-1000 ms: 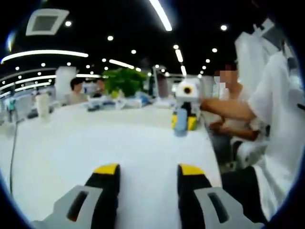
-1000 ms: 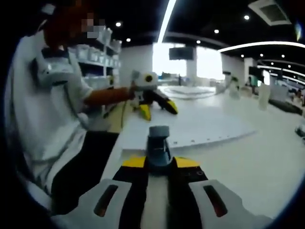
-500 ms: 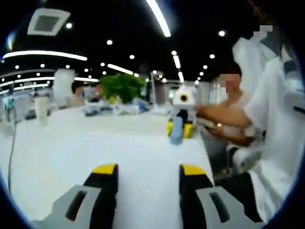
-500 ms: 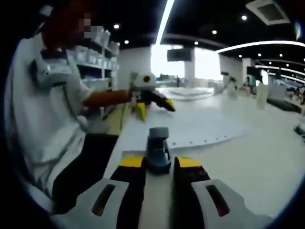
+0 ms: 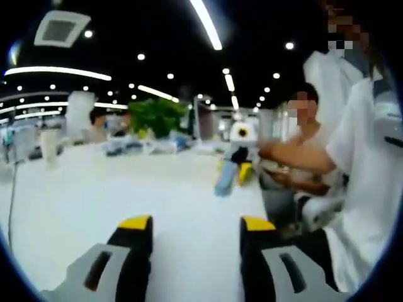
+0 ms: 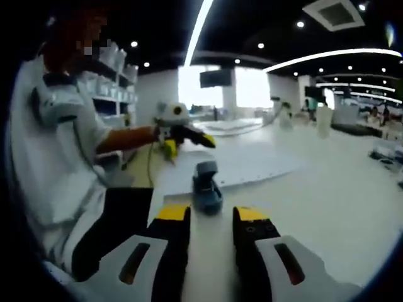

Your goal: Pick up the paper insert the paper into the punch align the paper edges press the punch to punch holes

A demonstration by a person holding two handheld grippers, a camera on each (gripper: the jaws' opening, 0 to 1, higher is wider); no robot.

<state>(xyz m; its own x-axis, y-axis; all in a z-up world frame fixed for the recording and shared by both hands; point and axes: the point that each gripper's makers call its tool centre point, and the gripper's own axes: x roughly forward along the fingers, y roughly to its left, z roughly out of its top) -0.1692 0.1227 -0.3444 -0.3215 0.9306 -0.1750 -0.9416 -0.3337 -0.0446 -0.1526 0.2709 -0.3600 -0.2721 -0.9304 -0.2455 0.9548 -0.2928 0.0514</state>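
In the right gripper view a blue hole punch (image 6: 206, 189) sits on the white table, its rear end just ahead of my right gripper (image 6: 211, 214). The jaws are open and a gap shows beside the punch. A white sheet of paper (image 6: 258, 167) with a row of small holes along its near edge lies flat behind the punch. My left gripper (image 5: 196, 223) is open above the table with nothing between its jaws. From the left gripper view the punch (image 5: 223, 179) stands tilted in front of the right gripper (image 5: 236, 170). The left gripper (image 6: 187, 143) also hovers at the paper's far side.
A person in white (image 6: 60, 145) sits at the table's edge (image 6: 151, 189), holding both grippers. Another seated person (image 5: 302, 145) is behind. Cups (image 5: 49, 143) and a green plant (image 5: 157, 116) stand at the far side of the table. A cable (image 5: 11, 201) runs along the left.
The right gripper has opened and drawn back, leaving the punch on the table ahead of its tips. The left gripper stays open; its view has shifted a little.
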